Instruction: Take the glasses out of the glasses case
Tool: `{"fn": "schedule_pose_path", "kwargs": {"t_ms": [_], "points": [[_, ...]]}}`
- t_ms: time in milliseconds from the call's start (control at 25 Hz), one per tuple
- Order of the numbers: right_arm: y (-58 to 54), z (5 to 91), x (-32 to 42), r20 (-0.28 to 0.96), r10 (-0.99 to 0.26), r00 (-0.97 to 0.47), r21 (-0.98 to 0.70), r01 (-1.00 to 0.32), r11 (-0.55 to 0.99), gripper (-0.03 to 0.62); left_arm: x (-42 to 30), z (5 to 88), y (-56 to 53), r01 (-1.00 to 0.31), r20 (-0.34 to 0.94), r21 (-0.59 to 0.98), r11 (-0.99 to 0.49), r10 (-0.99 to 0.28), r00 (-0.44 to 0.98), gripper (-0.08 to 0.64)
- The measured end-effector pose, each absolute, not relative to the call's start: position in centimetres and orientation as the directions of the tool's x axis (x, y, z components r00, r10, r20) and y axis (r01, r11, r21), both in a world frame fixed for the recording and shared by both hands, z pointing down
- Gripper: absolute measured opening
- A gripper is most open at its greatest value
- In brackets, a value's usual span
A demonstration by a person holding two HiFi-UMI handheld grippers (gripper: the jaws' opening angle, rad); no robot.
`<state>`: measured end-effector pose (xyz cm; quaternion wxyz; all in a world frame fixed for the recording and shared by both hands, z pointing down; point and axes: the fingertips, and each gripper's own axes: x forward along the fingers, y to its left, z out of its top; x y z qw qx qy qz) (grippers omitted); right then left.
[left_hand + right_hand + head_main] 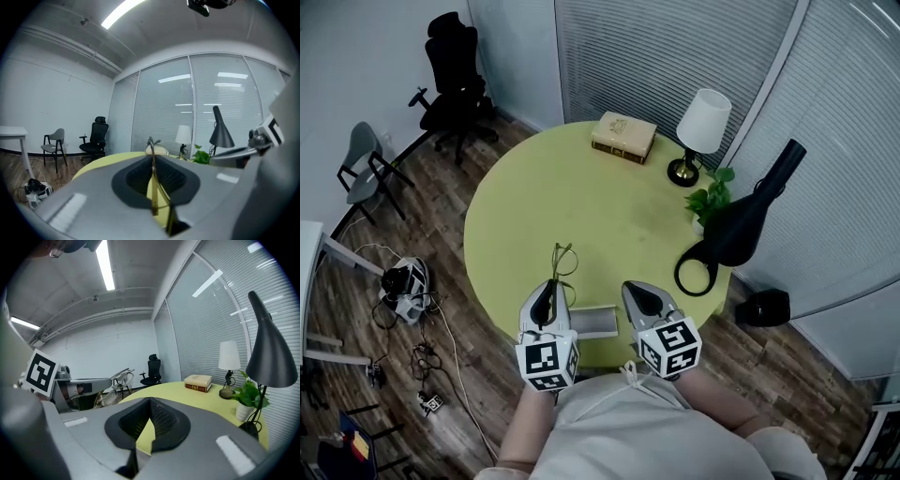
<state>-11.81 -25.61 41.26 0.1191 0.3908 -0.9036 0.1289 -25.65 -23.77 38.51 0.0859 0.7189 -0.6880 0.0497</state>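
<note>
Left gripper (pixel 549 289) jaws pinch the glasses (pixel 563 259) by one temple, frame jutting beyond their tips; right gripper (pixel 636 292) jaws closed, empty; glasses case (pixel 596 322) on the tabletop (pixel 581 197) between both jaws.

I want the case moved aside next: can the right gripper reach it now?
Probably yes. The case lies just beside the right gripper with nothing between them, and the gripper's fingers are empty. They're shut, so open them first.
</note>
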Motion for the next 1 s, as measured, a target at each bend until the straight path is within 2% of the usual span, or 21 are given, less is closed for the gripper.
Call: {"fn": "schedule_pose_path", "kwargs": {"t_ms": [1000], "points": [[-24.8, 41.9, -11.8, 0.345, -0.656, -0.671, -0.108, -0.723, 0.683, 0.0, -25.2, 39.3, -23.1, -0.997, 0.205, 0.077, -0.028, -0.978, 0.044, 0.02]]}}
